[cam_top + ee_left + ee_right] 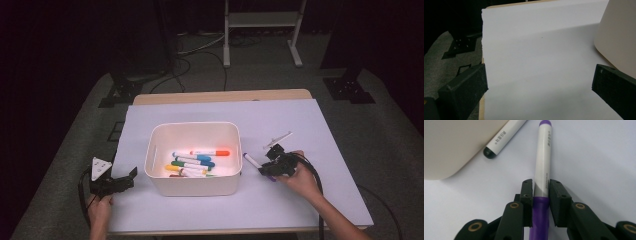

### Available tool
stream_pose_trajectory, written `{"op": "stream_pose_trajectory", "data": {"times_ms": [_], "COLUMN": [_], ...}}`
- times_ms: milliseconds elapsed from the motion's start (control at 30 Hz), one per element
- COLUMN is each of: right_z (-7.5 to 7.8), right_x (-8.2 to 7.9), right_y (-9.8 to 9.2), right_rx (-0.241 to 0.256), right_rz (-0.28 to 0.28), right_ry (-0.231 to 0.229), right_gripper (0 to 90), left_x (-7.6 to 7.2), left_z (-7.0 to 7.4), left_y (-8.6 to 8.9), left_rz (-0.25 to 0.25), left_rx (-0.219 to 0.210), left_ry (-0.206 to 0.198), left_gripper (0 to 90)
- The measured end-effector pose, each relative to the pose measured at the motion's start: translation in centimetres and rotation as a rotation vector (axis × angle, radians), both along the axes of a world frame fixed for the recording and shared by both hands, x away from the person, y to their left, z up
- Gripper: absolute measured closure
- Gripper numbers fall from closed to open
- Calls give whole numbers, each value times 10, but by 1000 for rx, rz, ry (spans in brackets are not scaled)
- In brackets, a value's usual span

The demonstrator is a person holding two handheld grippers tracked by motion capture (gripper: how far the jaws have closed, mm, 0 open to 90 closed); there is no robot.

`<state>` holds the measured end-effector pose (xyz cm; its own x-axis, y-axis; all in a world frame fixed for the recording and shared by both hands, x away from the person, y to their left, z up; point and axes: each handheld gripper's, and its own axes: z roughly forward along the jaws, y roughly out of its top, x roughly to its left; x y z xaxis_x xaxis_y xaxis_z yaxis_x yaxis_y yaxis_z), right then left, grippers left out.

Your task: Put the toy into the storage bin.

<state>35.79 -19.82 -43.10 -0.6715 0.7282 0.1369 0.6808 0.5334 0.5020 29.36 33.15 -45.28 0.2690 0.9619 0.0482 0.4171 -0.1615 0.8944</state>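
My right gripper [541, 188] is shut on a purple marker [544, 152], with its jaws around the white barrel just above the purple cap. In the high view this right gripper [268, 167] sits right of the white bin [194, 186], and the purple marker [251, 160] points toward the bin. I cannot tell whether the marker rests on the paper. A second marker with a dark end [499, 138] lies beside the bin wall [451, 147]. My left gripper [131, 178] rests left of the bin, and in its own view the left gripper [539, 82] stands open over bare paper.
Inside the bin lie several coloured markers [197, 161]. A pale slim pen-like thing [278, 139] lies behind the right gripper. White paper [300, 120] covers the wooden table. The bin's side [619, 37] is close on the right of the left gripper.
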Motion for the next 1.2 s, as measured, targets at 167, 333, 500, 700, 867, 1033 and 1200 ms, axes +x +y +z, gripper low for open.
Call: {"op": "stream_pose_trajectory", "data": {"times_ms": [167, 333, 500, 700, 867, 1033, 1200], "right_z": [11, 21, 33, 62, 94, 126, 143], "right_x": [-5, -11, -17, -26, -34, -39, -39], "right_y": [-16, -26, -36, -43, -44, -35, -13], "right_rx": [73, 95, 145, 204, 246, 286, 300], "right_rz": [-6, 4, 4, 30, 65, 120, 206], "right_ry": [32, 48, 64, 47, 19, 4, 4], "right_gripper": [734, 735, 736, 735, 735, 736, 736], "left_x": [0, 0, 0, 0, 0, 0, 0], "left_z": [0, 0, 0, 0, 0, 0, 0], "left_y": [0, 0, 0, 0, 0, 0, 0], "left_rz": [0, 1, 1, -1, -1, -1, -2], "left_rx": [3, 4, 2, 4, 4, 3, 2], "left_ry": [-2, -1, 0, 2, 2, 2, 5], "left_gripper": [0, 0, 0, 0, 0, 0, 0]}}
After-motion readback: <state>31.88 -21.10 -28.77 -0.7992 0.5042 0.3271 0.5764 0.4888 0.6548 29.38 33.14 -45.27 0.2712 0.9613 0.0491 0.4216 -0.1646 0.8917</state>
